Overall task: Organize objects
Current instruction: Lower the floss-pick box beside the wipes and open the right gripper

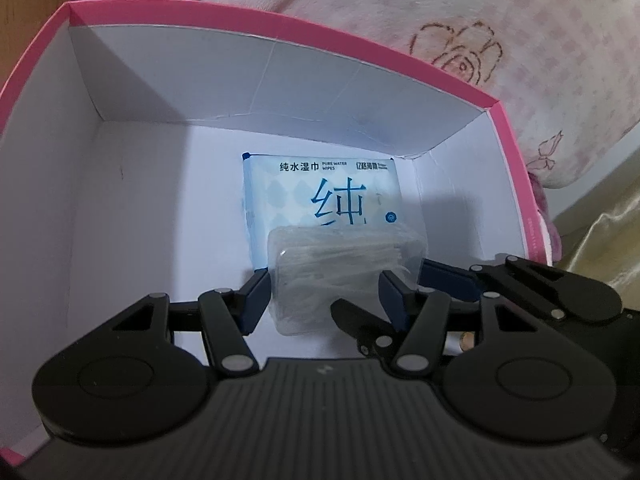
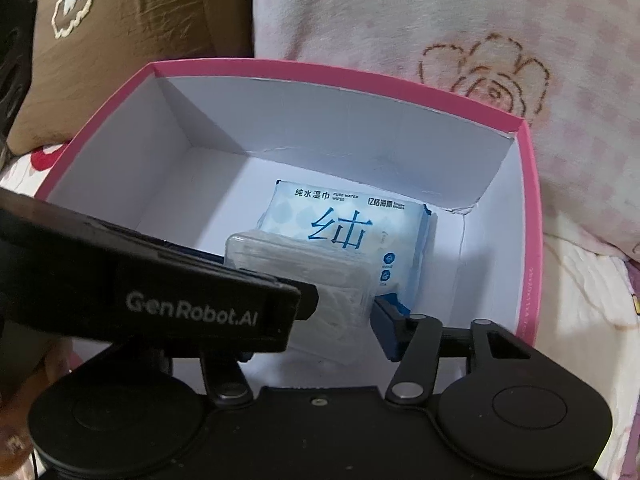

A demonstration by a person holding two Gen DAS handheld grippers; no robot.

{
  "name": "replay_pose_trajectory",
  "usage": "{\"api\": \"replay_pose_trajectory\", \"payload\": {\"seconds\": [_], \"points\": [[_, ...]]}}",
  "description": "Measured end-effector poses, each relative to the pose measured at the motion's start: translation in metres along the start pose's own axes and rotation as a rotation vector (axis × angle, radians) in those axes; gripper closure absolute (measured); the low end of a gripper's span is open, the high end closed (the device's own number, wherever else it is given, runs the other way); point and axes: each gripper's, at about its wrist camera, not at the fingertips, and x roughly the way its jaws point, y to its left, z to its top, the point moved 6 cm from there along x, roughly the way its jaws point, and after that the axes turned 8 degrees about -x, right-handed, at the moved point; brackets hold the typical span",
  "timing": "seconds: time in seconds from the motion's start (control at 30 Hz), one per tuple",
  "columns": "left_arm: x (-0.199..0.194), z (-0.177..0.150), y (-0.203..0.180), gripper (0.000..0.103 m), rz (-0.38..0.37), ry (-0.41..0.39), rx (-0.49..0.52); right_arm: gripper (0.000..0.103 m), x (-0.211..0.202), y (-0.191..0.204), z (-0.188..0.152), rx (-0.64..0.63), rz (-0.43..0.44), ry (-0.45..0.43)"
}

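Note:
A pink box with white inside (image 1: 48, 184) (image 2: 528, 208) sits on bedding. A blue-and-white pack of wet wipes (image 1: 320, 192) (image 2: 344, 232) lies flat on its floor near the far right corner. My left gripper (image 1: 324, 292) is shut on a clear plastic box of cotton swabs (image 1: 340, 268) (image 2: 304, 276), held low inside the pink box over the near edge of the wipes. My right gripper (image 2: 340, 312) is close beside it; its right finger (image 2: 390, 328) shows, and the left gripper's body (image 2: 160, 288) hides its left finger.
A pink floral quilt (image 1: 480, 40) (image 2: 440, 40) lies behind and right of the box. A brown cushion with a white flower (image 2: 120, 40) is at the back left. Yellow satin cloth (image 1: 600, 232) is at the right.

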Motion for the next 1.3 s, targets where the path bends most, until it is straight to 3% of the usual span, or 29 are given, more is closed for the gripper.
{"api": "replay_pose_trajectory", "payload": {"seconds": [0.13,0.33,0.6,0.77,0.83,1.3], "points": [[-0.003,0.003,0.001,0.043,0.028,-0.024,0.001,0.051,-0.002,0.001,-0.003,-0.009,-0.041,-0.003],[-0.026,-0.004,0.003,0.039,0.045,-0.064,0.035,0.050,-0.008,0.008,-0.005,-0.030,-0.110,-0.025],[-0.071,-0.020,0.002,0.039,0.092,-0.099,0.122,0.049,-0.057,0.014,-0.016,0.034,-0.049,-0.097],[-0.099,-0.033,-0.001,0.039,0.088,-0.084,0.145,0.046,-0.088,0.019,-0.021,0.044,-0.048,-0.088],[-0.110,-0.041,-0.004,0.039,0.081,-0.056,0.206,0.046,-0.100,0.022,-0.021,0.024,-0.051,-0.097],[-0.184,-0.080,-0.007,0.039,0.093,-0.037,0.294,0.045,-0.173,0.060,-0.037,-0.060,-0.009,-0.139]]}}
